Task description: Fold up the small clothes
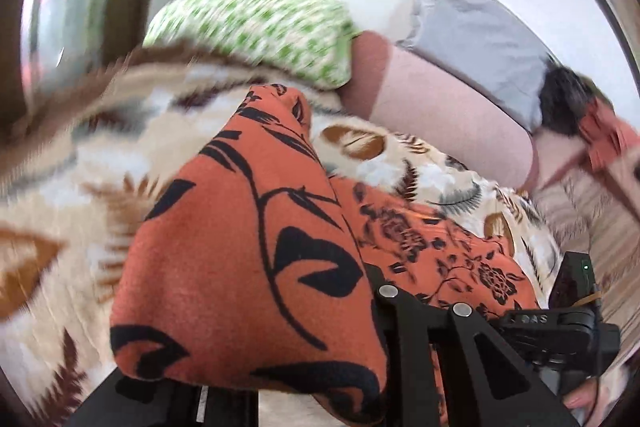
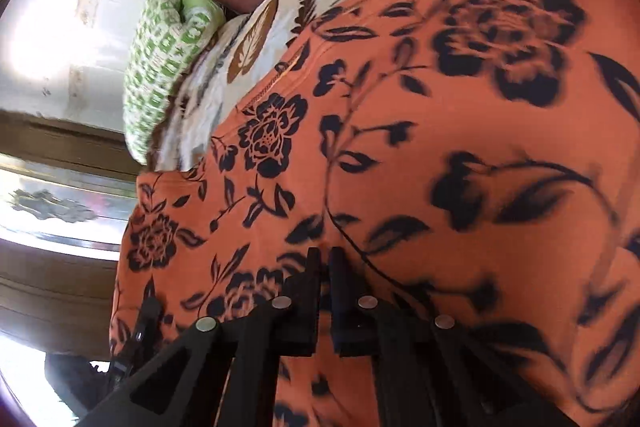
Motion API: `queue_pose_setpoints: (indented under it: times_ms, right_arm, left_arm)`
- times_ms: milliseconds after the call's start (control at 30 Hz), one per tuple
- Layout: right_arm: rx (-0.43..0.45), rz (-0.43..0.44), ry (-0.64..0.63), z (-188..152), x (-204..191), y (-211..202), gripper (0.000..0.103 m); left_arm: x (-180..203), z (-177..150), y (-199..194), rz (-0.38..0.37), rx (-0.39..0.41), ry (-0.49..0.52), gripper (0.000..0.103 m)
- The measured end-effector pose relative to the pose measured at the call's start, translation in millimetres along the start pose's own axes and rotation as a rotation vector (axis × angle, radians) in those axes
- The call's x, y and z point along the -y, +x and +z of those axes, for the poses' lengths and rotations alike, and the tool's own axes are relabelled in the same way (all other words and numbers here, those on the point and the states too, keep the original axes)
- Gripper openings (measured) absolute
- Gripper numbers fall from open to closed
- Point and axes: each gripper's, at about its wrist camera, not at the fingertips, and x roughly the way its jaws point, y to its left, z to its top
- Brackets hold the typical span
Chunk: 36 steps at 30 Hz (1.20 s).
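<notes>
An orange garment with a black flower print (image 1: 248, 227) hangs over my left gripper (image 1: 360, 291) and hides its fingertips; the cloth looks pinched there. It trails right over the leaf-print bed cover (image 1: 80, 155). In the right wrist view the same orange garment (image 2: 460, 147) fills most of the frame. My right gripper (image 2: 325, 267) has its two black fingers (image 2: 310, 287) almost together, shut on a fold of the cloth. The other gripper's body shows at the right edge of the left wrist view (image 1: 560, 323).
A green-and-white patterned pillow (image 1: 256, 27) lies at the head of the bed, also in the right wrist view (image 2: 160, 59). A pink pillow (image 1: 440, 115) and a grey cloth (image 1: 480, 35) lie behind. A white wall (image 2: 60, 7) and a brown frame (image 2: 60, 143) stand beside the bed.
</notes>
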Motion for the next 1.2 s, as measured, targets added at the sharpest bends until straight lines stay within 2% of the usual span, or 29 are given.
queue_pose_setpoints:
  times_ms: [100,200,367,433,500,600,667,700,733,800,867,900,933,1000,1067,1100,1167,1200]
  right_arm:
    - [-0.007,0.039,0.012,3.4,19.7,-31.5,0.009]
    - [0.077,0.017,-0.020,11.7,36.8,-79.1,0.010]
    - [0.252,0.056,0.012,21.9,78.3,-167.4,0.010]
    - [0.315,0.077,0.042,25.2,97.7,-198.9,0.010]
    - [0.351,0.096,0.065,28.2,112.4,-218.1,0.010]
    - [0.373,0.117,0.102,31.8,139.8,-238.9,0.010]
    - [0.361,0.123,0.120,33.9,151.9,-242.2,0.011]
    - [0.342,0.132,0.133,35.1,159.1,-243.0,0.011]
    - [0.323,0.147,0.151,36.2,165.8,-242.5,0.011]
    - [0.308,0.173,0.173,38.8,173.6,-242.1,0.014]
    - [0.302,0.189,0.182,42.2,176.0,-240.9,0.031]
    - [0.297,0.201,0.190,40.4,175.2,-240.3,0.060]
    - [0.290,0.225,0.201,40.5,173.0,-238.3,0.078]
    - [0.299,0.263,0.188,38.7,163.6,-237.7,0.078]
    - [0.317,0.237,0.114,35.8,145.6,-242.6,0.078]
    - [0.329,0.222,0.067,33.8,134.0,-246.4,0.077]
    - [0.326,0.245,0.011,29.4,116.7,-250.8,0.075]
    - [0.324,0.260,-0.009,27.4,106.5,-251.4,0.070]
  left_arm:
    - [35.3,9.8,-12.0,-0.015,0.026,0.103,0.021]
    - [74.7,18.3,-16.2,-0.034,0.025,0.190,0.021]
    - [164.9,16.2,4.8,-0.068,-0.037,0.296,0.021]
    - [203.6,3.6,22.0,-0.090,-0.073,0.326,0.021]
    - [247.7,-25.8,49.4,-0.119,-0.146,0.380,0.021]
    - [284.8,-71.7,88.4,-0.122,-0.259,0.458,0.021]
    - [293.2,-98.8,105.1,-0.079,-0.302,0.501,0.026]
    - [295.9,-100.4,105.6,-0.081,-0.314,0.517,0.036]
    - [295.8,-96.2,99.8,-0.118,-0.299,0.516,0.051]
    - [295.0,-89.8,91.3,-0.175,-0.323,0.519,0.064]
    - [293.6,-83.0,79.5,-0.210,-0.370,0.535,0.064]
    - [289.4,-79.0,70.5,-0.232,-0.381,0.538,0.064]
    - [284.2,-73.6,55.7,-0.270,-0.378,0.544,0.065]
    - [276.5,-68.1,34.8,-0.292,-0.358,0.551,0.070]
    - [263.4,-58.8,16.1,-0.283,-0.323,0.530,0.072]
    - [253.6,-51.6,10.8,-0.266,-0.308,0.512,0.072]
    - [229.9,-36.2,3.2,-0.196,-0.265,0.469,0.072]
    - [217.2,-28.9,1.8,-0.159,-0.245,0.446,0.072]
